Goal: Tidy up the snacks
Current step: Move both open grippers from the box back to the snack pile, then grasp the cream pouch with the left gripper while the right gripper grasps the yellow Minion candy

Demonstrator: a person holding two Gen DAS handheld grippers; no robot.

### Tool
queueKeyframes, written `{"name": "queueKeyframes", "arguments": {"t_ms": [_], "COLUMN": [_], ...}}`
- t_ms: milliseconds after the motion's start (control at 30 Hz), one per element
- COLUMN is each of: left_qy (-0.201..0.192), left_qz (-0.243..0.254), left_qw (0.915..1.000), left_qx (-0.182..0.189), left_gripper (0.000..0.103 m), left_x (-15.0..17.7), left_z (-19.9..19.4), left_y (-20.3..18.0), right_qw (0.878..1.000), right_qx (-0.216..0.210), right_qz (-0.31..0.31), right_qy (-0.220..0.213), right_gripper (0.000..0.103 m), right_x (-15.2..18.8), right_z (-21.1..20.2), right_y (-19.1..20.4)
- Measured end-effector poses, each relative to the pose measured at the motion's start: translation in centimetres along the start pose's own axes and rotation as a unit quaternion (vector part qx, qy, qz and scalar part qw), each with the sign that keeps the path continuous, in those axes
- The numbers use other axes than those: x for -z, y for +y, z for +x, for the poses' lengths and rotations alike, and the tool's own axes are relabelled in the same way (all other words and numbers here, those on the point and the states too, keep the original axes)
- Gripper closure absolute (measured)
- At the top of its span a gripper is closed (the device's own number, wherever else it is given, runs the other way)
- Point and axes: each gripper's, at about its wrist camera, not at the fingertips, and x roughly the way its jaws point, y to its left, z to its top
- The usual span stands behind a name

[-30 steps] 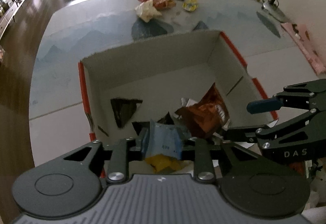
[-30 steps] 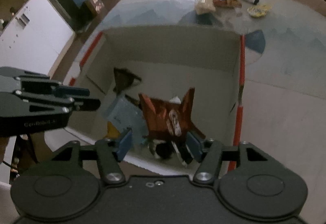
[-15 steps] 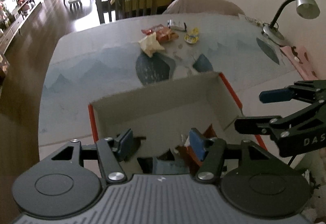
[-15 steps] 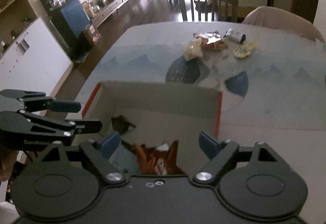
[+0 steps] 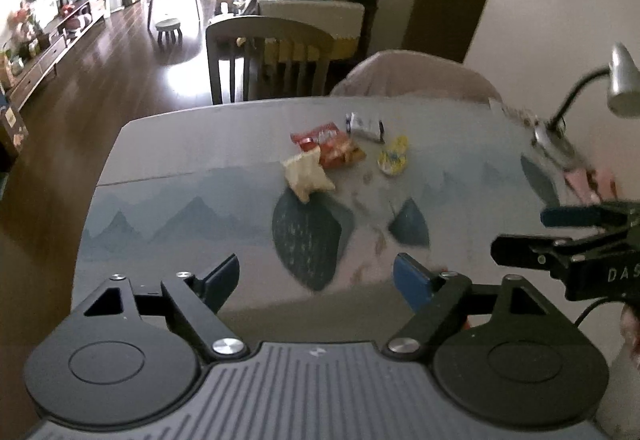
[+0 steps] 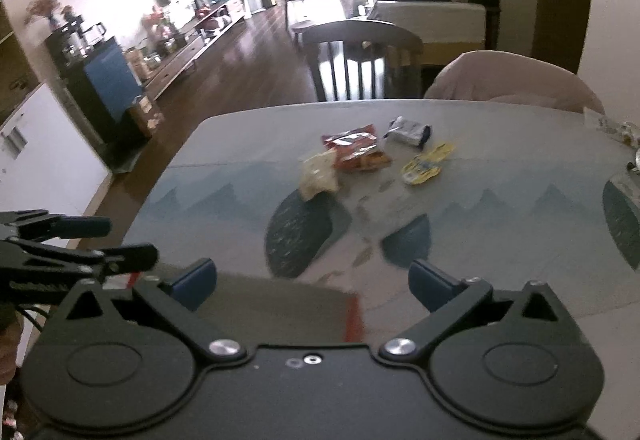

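Left gripper (image 5: 316,276) is hovering over the table (image 5: 180,175), jaws wide, gripping nothing. Snacks are sitting at 12 o'clock, well apart from it — cream packet (image 5: 307,175) touching red packet (image 5: 328,145), then silver packet (image 5: 365,126), yellow wrapper (image 5: 393,156). Box rim (image 6: 354,314) (red-edged, blurred) is showing just below the right gripper (image 6: 314,282), which is also gaping wide, carrying nothing.

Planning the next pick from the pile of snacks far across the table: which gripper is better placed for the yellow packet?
Right, marginally. Both grippers are open and empty, but the yellow packet lies on the pile's right, nearer the right gripper than the left gripper.
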Motion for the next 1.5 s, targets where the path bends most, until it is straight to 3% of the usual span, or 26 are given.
{"name": "queueKeyframes", "arguments": {"t_ms": [233, 467, 767, 1233, 1500], "left_qy": [0.026, 0.075, 0.144, 0.215, 0.237], "left_qz": [-0.018, -0.033, -0.039, -0.071, -0.078], "left_qw": [0.9991, 0.9959, 0.9864, 0.97, 0.9643], "left_qx": [-0.027, -0.039, -0.069, -0.088, -0.089], "left_gripper": [0.019, 0.019, 0.019, 0.019, 0.019], "left_x": [-4.6, -9.0, -12.4, -12.7, -12.0], "left_z": [4.3, 9.6, 17.9, 29.0, 32.8], "left_y": [0.0, -0.1, 0.1, 1.0, 1.0], "right_qw": [1.0, 0.998, 0.994, 0.983, 0.98], "right_qx": [0.023, 0.037, 0.066, 0.101, 0.102], "right_qz": [0.016, 0.046, 0.049, 0.066, 0.068], "right_qy": [0.009, 0.025, 0.069, 0.136, 0.157], "right_gripper": [0.0, 0.0, 0.001, 0.007, 0.009], "right_x": [-4.0, -9.1, -12.5, -12.7, -12.1], "right_z": [3.2, 7.6, 15.6, 26.7, 30.0], "right_y": [-3.6, -7.3, -10.5, -13.5, -13.4]}}
